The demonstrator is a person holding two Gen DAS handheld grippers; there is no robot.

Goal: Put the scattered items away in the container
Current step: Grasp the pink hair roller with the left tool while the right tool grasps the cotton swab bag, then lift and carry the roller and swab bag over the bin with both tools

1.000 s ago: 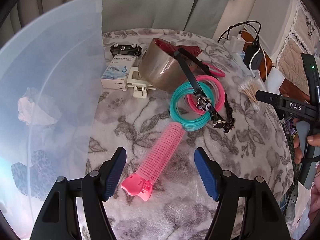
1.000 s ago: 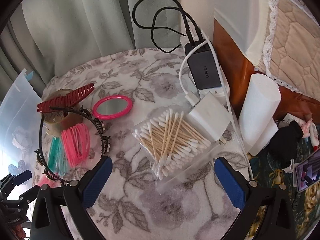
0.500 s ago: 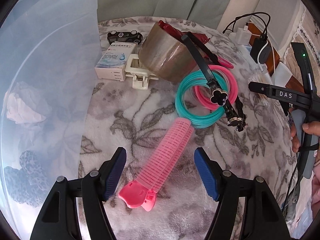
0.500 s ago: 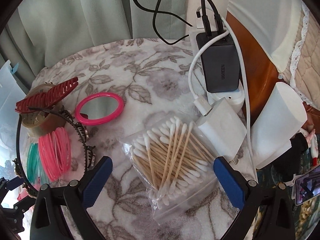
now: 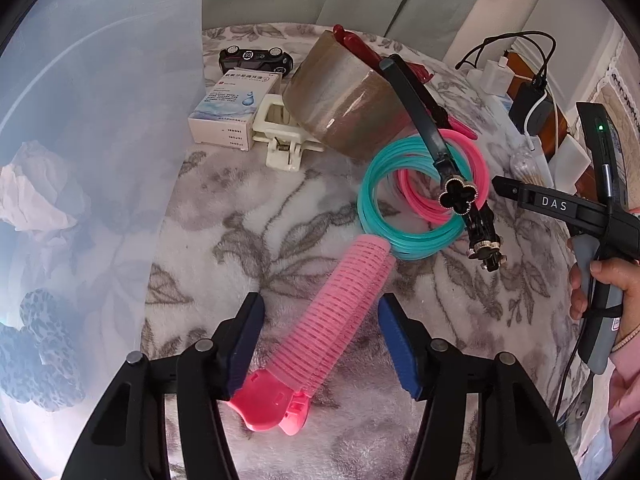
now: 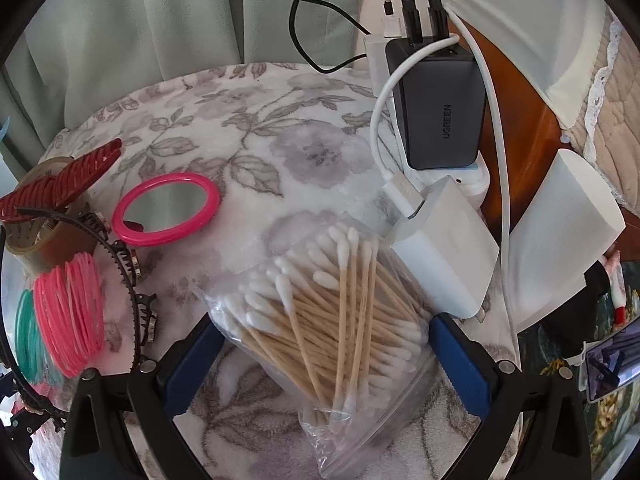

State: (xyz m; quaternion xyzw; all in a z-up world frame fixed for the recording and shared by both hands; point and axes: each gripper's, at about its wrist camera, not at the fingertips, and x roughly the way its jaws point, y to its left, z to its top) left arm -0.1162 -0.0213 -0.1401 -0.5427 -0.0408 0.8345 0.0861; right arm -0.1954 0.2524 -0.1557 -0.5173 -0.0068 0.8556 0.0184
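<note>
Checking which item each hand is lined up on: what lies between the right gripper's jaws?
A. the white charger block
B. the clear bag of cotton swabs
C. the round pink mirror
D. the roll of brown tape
B: in the right wrist view the bag of cotton swabs lies between the blue pads of the right gripper, while the mirror sits apart to the left.

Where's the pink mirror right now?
Right wrist view, left of centre: the pink mirror lies flat on the floral cloth, beside the red hair clip, apart from the cotton-swab bag.
</note>
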